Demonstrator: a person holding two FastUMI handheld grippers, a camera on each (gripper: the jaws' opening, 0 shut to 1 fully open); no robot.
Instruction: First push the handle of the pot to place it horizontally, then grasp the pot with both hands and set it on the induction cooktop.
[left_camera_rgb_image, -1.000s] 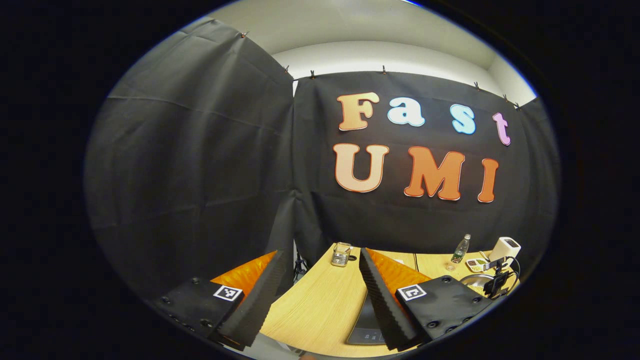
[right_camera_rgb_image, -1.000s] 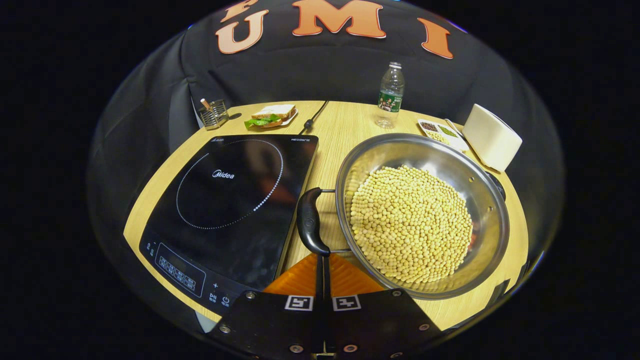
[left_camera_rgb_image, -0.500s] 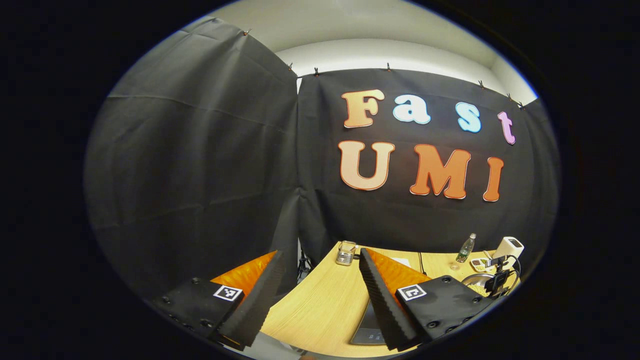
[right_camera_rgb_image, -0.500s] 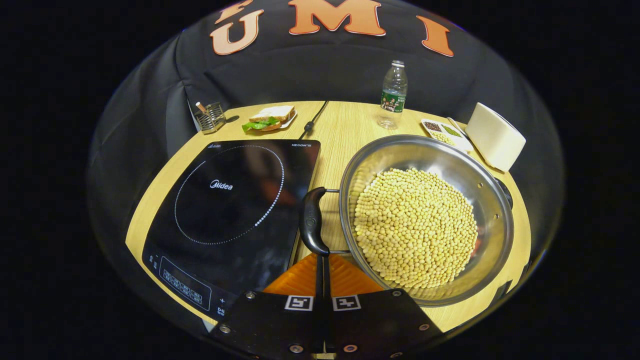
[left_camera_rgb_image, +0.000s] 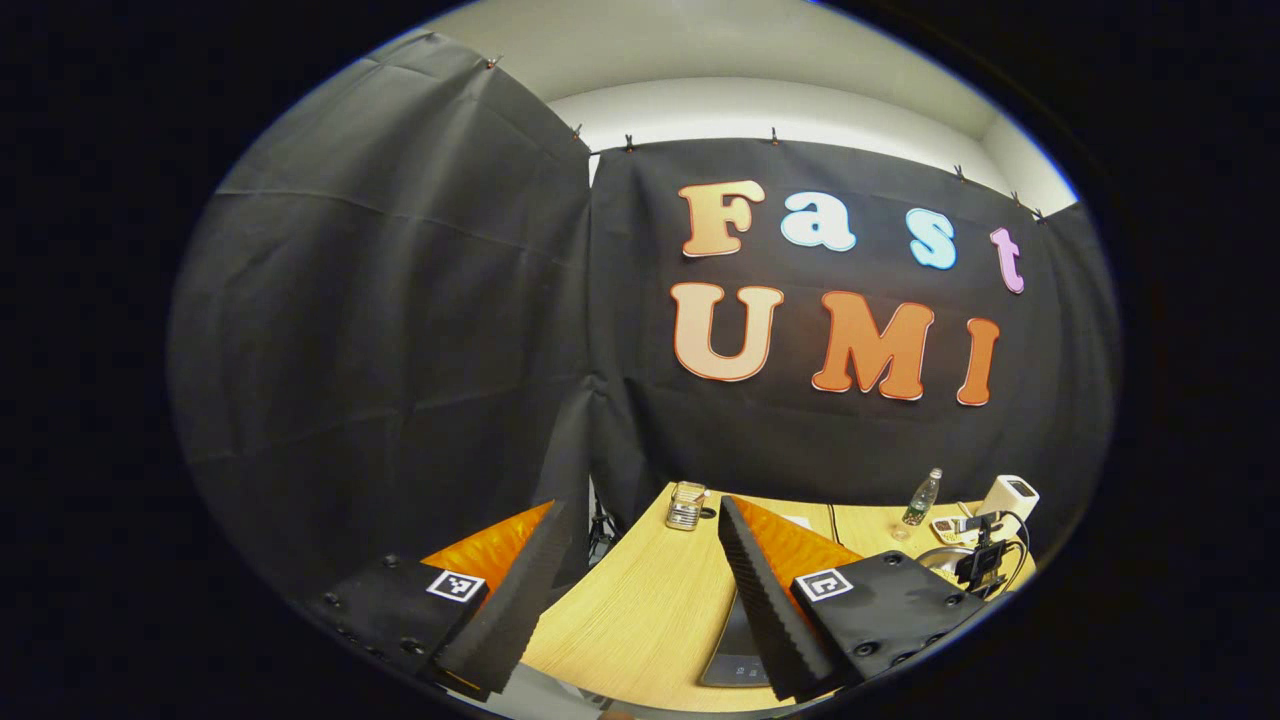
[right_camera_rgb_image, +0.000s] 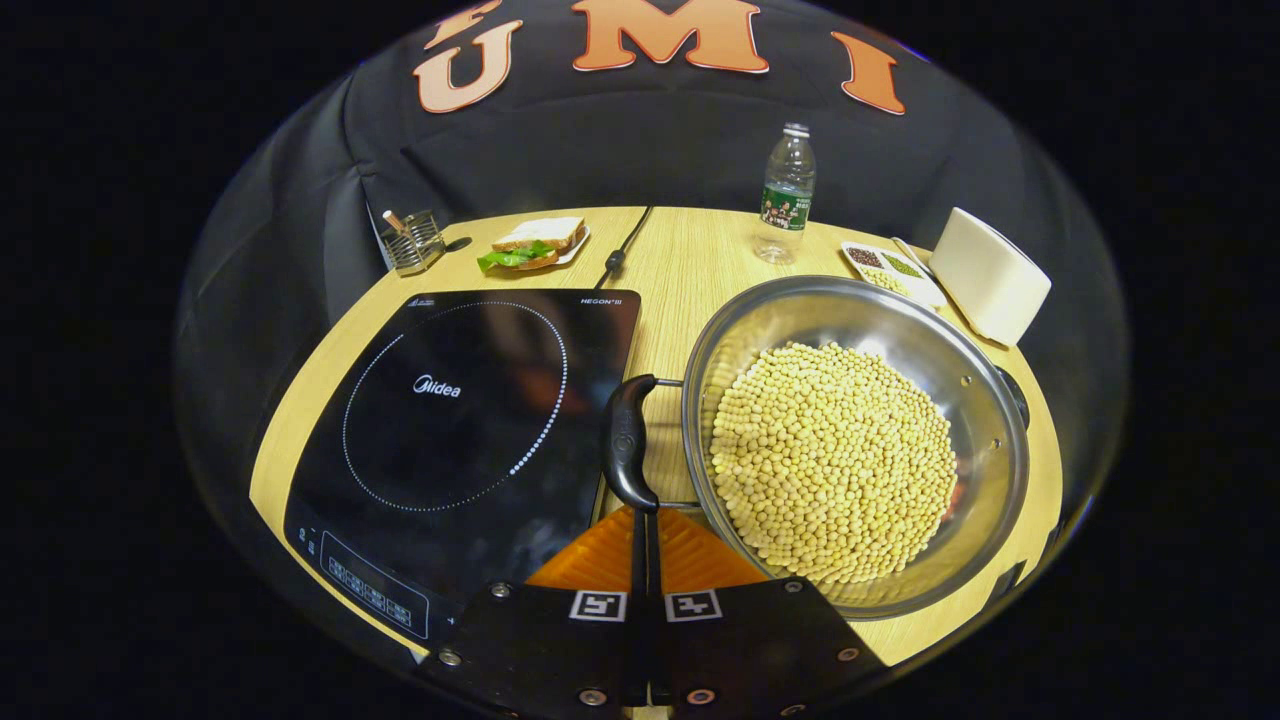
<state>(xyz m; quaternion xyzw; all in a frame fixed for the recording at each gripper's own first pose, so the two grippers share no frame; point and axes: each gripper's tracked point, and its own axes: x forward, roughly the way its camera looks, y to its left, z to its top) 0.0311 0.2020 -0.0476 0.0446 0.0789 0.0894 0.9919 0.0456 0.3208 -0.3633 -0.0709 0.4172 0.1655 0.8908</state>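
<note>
Pot (right_camera_rgb_image: 850, 440) slightly lower than before, handle (right_camera_rgb_image: 626, 442) just beyond right gripper (right_camera_rgb_image: 640, 520), fingers pressed together, left gripper (left_camera_rgb_image: 640, 570) spread.

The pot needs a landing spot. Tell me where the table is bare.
The induction cooktop glass is bare. A bare wood strip runs between it and the pot, back toward the water bottle. Crowded: the back edge, with sandwich and white box.
</note>
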